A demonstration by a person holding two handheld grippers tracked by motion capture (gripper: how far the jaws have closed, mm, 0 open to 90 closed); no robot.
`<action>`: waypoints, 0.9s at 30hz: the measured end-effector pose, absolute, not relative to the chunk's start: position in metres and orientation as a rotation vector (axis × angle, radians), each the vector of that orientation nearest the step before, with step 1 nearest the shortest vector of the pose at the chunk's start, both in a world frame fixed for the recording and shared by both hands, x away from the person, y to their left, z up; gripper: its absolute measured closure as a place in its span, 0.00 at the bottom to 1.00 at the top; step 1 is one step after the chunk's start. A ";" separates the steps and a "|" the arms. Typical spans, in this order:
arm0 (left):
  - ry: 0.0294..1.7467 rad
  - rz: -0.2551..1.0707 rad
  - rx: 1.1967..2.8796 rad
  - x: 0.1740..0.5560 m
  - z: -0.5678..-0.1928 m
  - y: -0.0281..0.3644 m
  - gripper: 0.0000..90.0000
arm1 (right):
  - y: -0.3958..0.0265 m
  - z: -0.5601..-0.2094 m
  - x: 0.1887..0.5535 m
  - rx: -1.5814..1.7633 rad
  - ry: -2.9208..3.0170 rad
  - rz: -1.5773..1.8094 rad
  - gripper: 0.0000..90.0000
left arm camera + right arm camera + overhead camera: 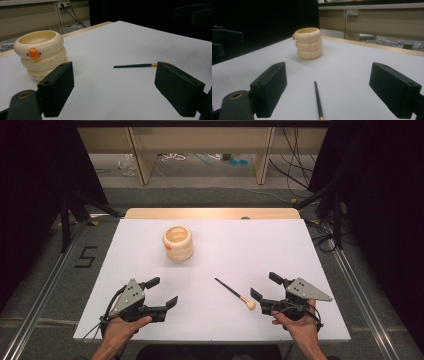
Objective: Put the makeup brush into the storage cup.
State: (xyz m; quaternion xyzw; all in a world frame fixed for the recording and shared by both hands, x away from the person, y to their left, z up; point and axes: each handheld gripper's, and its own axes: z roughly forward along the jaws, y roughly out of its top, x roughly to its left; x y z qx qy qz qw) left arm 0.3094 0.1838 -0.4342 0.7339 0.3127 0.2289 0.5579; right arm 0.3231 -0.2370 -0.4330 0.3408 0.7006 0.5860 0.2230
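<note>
2 grippers, left gripper (161, 292) and right gripper (266, 287), jaws released, empty. Brush (234, 293) flat on surface (280, 250), long axis diagonal, handle toward cream holder (178, 242), tip beside right gripper.

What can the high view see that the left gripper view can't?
The high view alone takes in both hands, the right gripper, the brush's round cream tip and the floor mark 5. The left gripper view alone catches the orange bump on the cream holder up close, with lettering near its base. Both have the holder, brush handle and white table.
</note>
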 end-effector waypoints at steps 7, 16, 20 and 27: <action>0.751 0.529 1.726 0.309 -0.435 0.183 0.18 | -0.237 -0.433 0.324 0.936 1.936 1.614 0.17; 0.747 0.529 1.728 0.309 -0.435 0.183 0.18 | -0.237 -0.430 0.326 0.905 1.925 1.580 0.17; 0.748 0.527 1.729 0.309 -0.434 0.183 0.18 | -0.236 -0.430 0.326 0.920 1.965 1.581 0.17; 0.750 0.526 1.727 0.309 -0.434 0.183 0.18 | -0.236 -0.429 0.326 0.929 1.979 1.565 0.17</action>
